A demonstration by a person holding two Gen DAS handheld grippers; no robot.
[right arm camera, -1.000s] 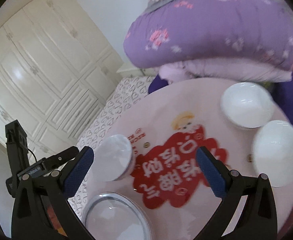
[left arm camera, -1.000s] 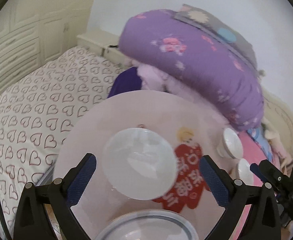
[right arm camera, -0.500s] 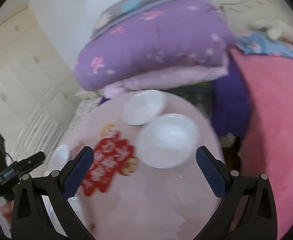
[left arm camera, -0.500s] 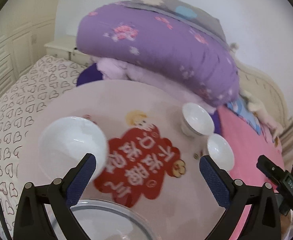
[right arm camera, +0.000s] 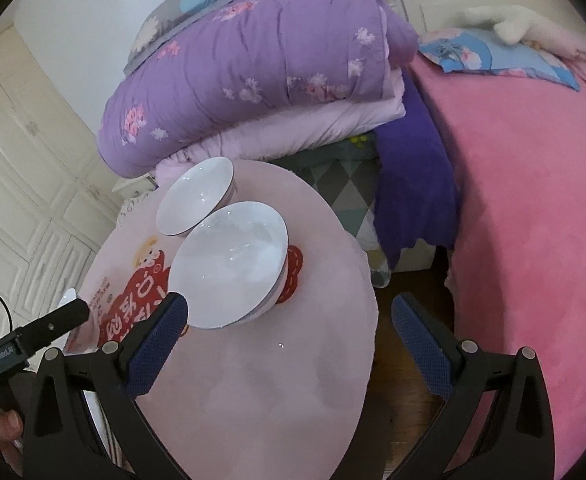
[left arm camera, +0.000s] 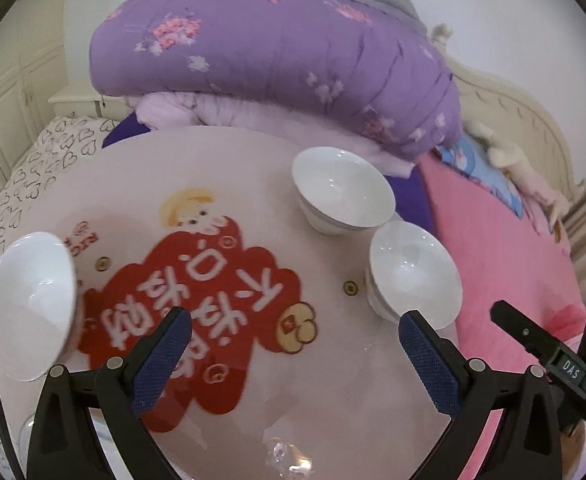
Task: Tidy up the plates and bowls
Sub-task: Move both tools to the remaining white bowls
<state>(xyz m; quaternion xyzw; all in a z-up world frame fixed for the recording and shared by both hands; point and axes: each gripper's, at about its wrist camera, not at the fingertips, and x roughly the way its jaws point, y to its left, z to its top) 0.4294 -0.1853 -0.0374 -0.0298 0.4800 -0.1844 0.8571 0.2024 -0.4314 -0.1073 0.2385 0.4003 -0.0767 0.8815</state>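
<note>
Three white bowls stand on a round pink table [left arm camera: 141, 168] with a red cartoon print. In the left wrist view one bowl [left arm camera: 29, 300] is at the left edge, a second bowl [left arm camera: 343, 194] at the far right, and a third bowl [left arm camera: 413, 274] just in front of it. My left gripper [left arm camera: 293, 336] hangs open above the table's middle, holding nothing. In the right wrist view the near bowl [right arm camera: 229, 266] lies just beyond the left fingertip of my open right gripper [right arm camera: 289, 316], and the far bowl [right arm camera: 195, 196] sits behind it. A glass rim [left arm camera: 289, 456] shows at the bottom.
Folded purple quilts [left arm camera: 277, 56] are piled on the bed behind the table. A pink blanket [right arm camera: 525, 208] covers the bed to the right, with dark floor [right arm camera: 413, 276] between it and the table [right arm camera: 261, 380]. White wardrobe doors [right arm camera: 21, 152] stand at the left.
Both views have swung to the right. The left gripper moved off the left bowl toward the table's middle; the right gripper came in close to the two right-hand bowls.
</note>
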